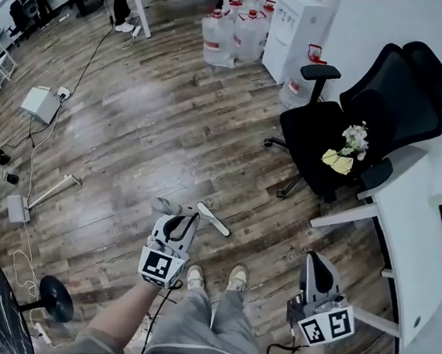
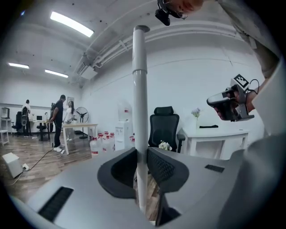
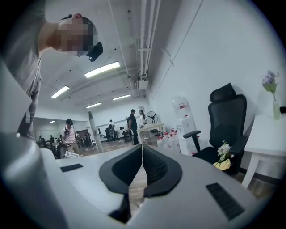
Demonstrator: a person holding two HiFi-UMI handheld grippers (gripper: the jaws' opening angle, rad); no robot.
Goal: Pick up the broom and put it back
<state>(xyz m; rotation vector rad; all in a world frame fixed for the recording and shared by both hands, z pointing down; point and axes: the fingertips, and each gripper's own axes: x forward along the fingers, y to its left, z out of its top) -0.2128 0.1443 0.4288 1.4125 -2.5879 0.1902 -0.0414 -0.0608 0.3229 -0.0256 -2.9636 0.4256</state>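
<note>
The left gripper [image 1: 177, 224] has its fingers [image 2: 118, 172] pinching the broom [image 2: 140, 89] by its pale round handle. The pole stands upright between the two dark pads, pressed from both sides. It rises well above the fingertips to a capped end and runs down below them out of sight, so the left gripper view does not show the brush end.

The right gripper [image 1: 315, 261] has its fingers [image 3: 158, 170] pressed together with nothing between them, the pads meeting along a thin seam. It sits to the right of the left fingers, well apart from the broom handle and not touching it.

Beyond both sets of fingertips stands a black office chair [image 1: 384, 102] with a small bunch of flowers [image 1: 355, 137] on its seat. Further off, past the left fingers and to the left of the chair, a water dispenser [image 1: 302, 21] and a cluster of water bottles [image 1: 219, 36] stand on the wooden floor [image 1: 149, 119]. A white table [image 1: 411, 222] lies to the right of the right fingers. Far beyond the left fingers, off to their left, a few people [image 2: 58, 116] stand by a desk
</note>
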